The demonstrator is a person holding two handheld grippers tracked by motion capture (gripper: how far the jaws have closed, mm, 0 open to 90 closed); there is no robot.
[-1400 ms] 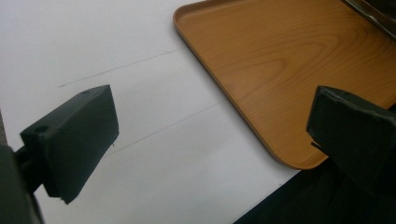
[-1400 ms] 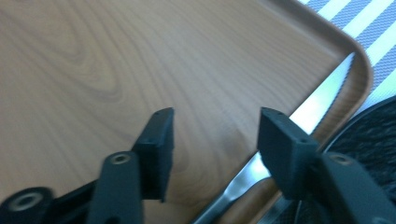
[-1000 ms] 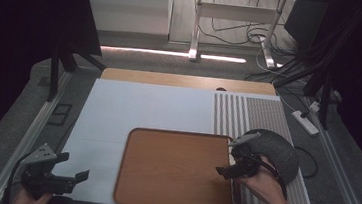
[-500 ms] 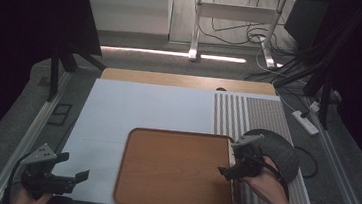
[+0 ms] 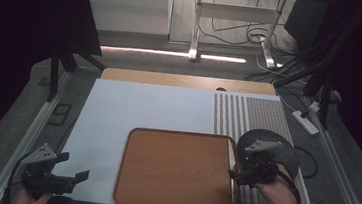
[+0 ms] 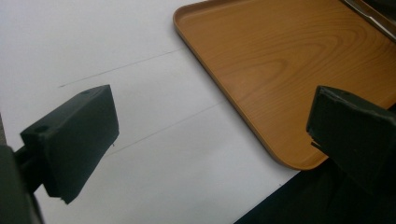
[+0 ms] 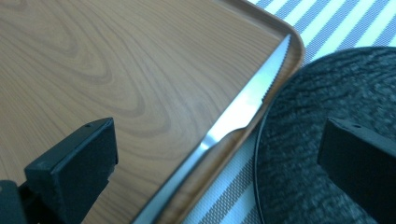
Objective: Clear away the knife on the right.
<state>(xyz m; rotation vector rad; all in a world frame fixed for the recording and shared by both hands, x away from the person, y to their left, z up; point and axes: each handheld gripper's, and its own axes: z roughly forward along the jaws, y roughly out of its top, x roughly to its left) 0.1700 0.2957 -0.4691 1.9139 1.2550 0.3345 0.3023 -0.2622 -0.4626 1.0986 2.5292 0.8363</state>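
Observation:
A wooden tray (image 5: 177,169) lies at the table's front centre. A steel knife (image 5: 233,172) rests along the tray's right rim; in the right gripper view its serrated blade (image 7: 247,100) runs diagonally on that rim (image 7: 280,28). A dark round plate (image 5: 273,143) sits just right of the tray, its dark surface (image 7: 322,116) beside the blade. My right gripper (image 5: 237,175) hovers open over the knife and the plate's edge. My left gripper (image 5: 79,177) stands open at the front left over the white table, its jaws wide apart with nothing between them, near the tray's corner (image 6: 289,158).
A striped grey mat (image 5: 253,114) covers the table's right part under the plate. The white tabletop (image 5: 148,104) stretches behind the tray. Cables and stand legs lie on the floor beyond the table's far edge. The table's front edge (image 6: 261,200) is close to the left gripper.
My right gripper has drifted slightly toward the front and right over the tray's right rim. The left gripper has stayed in place.

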